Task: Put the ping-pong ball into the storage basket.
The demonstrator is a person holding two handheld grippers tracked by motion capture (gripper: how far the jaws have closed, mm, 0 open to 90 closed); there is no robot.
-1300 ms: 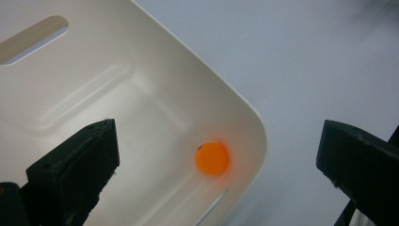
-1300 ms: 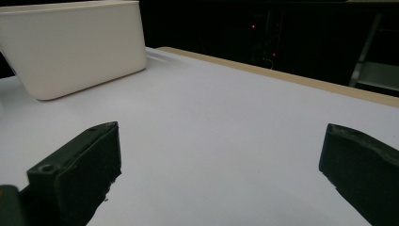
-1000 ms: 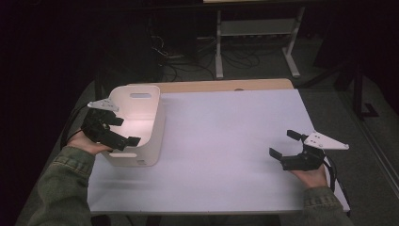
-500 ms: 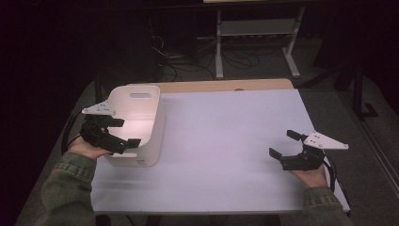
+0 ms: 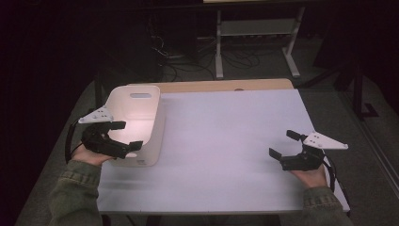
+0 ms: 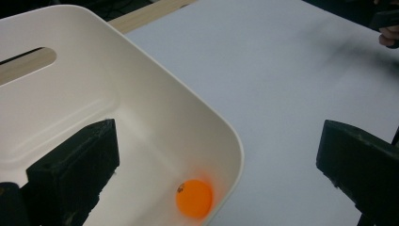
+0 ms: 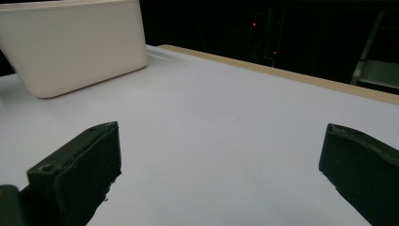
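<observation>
1. An orange ball lies in the near corner of the cream bin, at the worktop's left edge.
2. It looks light, smooth and prone to roll; pinch across its middle.
3. The left gripper and right gripper both gape, released and holding nothing.

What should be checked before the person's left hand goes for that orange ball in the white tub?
1. Left gripper open: ok, its fingers stand wide apart.
2. Orange ball in sight: ok, it lies in the near corner of the white tub, against the wall.
3. Approach clear: not ok, one finger is over the tub and the other is outside, so they straddle the rim.
4. Tub upright on the table: ok, it sits near the left edge.
5. Right gripper out of the way: ok, open and far off at the table's right side.
6. Ball at rest: cannot tell from one moment.
</observation>
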